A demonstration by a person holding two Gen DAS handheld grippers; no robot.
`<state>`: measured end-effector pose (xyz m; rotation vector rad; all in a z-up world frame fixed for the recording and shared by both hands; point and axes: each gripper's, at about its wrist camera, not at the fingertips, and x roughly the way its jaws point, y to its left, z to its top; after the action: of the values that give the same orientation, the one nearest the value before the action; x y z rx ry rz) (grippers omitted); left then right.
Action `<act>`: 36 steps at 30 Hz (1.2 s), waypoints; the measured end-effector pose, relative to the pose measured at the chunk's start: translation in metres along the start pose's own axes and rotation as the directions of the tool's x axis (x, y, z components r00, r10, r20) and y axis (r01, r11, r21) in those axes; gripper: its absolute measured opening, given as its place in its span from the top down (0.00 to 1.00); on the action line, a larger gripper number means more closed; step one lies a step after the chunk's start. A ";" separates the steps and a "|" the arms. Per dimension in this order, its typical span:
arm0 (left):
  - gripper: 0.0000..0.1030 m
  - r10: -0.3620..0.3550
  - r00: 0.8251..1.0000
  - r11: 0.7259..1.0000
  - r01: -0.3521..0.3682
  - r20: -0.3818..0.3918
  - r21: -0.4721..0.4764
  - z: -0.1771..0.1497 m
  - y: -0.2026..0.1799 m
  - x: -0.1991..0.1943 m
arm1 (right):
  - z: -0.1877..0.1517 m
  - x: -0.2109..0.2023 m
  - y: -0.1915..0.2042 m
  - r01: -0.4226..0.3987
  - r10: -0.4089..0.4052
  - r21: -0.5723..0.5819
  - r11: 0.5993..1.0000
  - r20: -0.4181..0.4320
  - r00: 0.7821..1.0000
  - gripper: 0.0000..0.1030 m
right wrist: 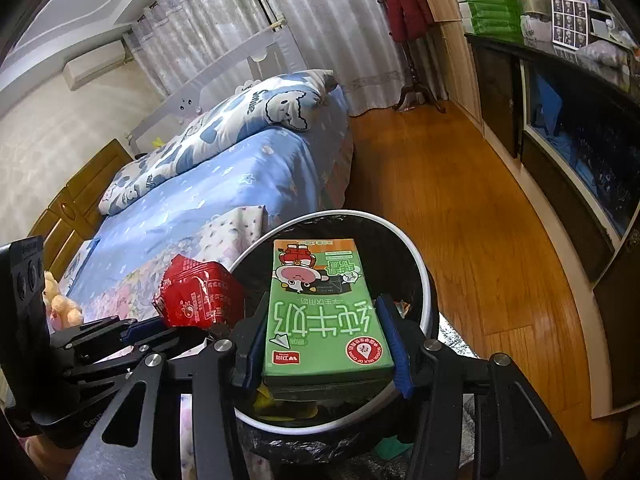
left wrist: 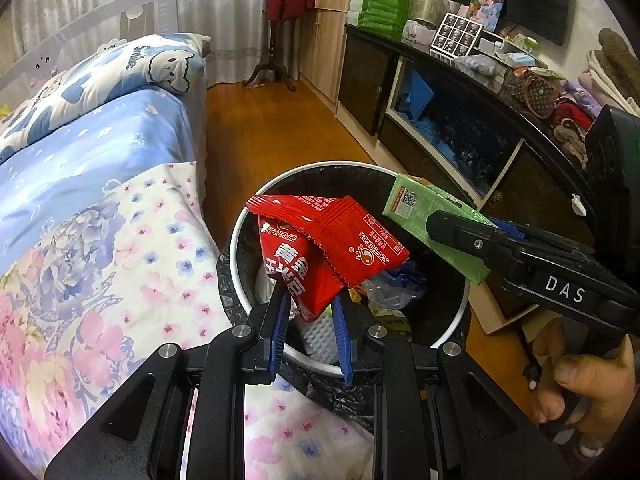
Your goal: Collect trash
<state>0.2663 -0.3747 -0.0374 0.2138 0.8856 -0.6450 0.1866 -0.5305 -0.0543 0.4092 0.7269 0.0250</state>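
My left gripper [left wrist: 310, 296] is shut on a red snack wrapper [left wrist: 320, 240] and holds it over the round white-rimmed trash bin [left wrist: 236, 240], which is lined with a black bag and holds several bits of trash. My right gripper [right wrist: 324, 312] is shut on a green milk carton [right wrist: 320, 312] and holds it flat over the same bin [right wrist: 426, 276]. In the left wrist view the carton [left wrist: 424, 208] and the right gripper come in from the right. In the right wrist view the red wrapper [right wrist: 200, 296] and the left gripper [right wrist: 152, 326] are at the left.
A bed with a floral quilt [left wrist: 100, 260] and blue sheet stands tight against the bin's left. A dark low cabinet [left wrist: 460, 120] loaded with boxes and clutter runs along the right. Wooden floor [right wrist: 440, 184] lies between them, with a coat stand [left wrist: 276, 40] at the back.
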 end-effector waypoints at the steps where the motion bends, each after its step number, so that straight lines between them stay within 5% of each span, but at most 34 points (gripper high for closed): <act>1: 0.81 0.001 1.000 1.000 -0.001 -0.001 0.001 0.000 0.000 0.001 | 0.000 0.001 0.000 0.000 0.000 -0.002 1.000 -0.002 1.000 0.51; 8: 0.81 0.001 1.000 1.000 -0.001 -0.019 0.003 0.005 0.000 0.008 | 0.005 0.004 0.001 0.002 -0.002 -0.001 1.000 -0.006 1.000 0.51; 15: 0.57 0.004 1.000 1.000 -0.004 -0.008 -0.003 0.010 -0.002 0.005 | 0.011 0.006 -0.005 -0.001 0.000 0.040 0.999 0.004 1.000 0.48; 23: 0.48 -0.006 0.999 0.998 0.009 0.046 -0.059 -0.015 0.013 -0.029 | 0.006 -0.014 -0.001 -0.025 0.021 0.085 0.996 0.045 0.999 0.46; 31: 0.44 0.035 0.990 0.982 -0.008 0.138 -0.191 -0.076 0.047 -0.088 | -0.021 -0.050 0.033 -0.059 0.051 0.068 0.996 0.108 0.993 0.22; 36: 0.33 0.094 0.976 0.967 -0.043 0.194 -0.253 -0.111 0.062 -0.129 | -0.045 -0.074 0.070 -0.081 0.076 0.034 0.996 0.140 0.987 0.08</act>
<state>0.1719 -0.2215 -0.0124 -0.0465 0.7476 -0.4764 0.1099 -0.4625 -0.0110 0.4729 0.5747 0.0558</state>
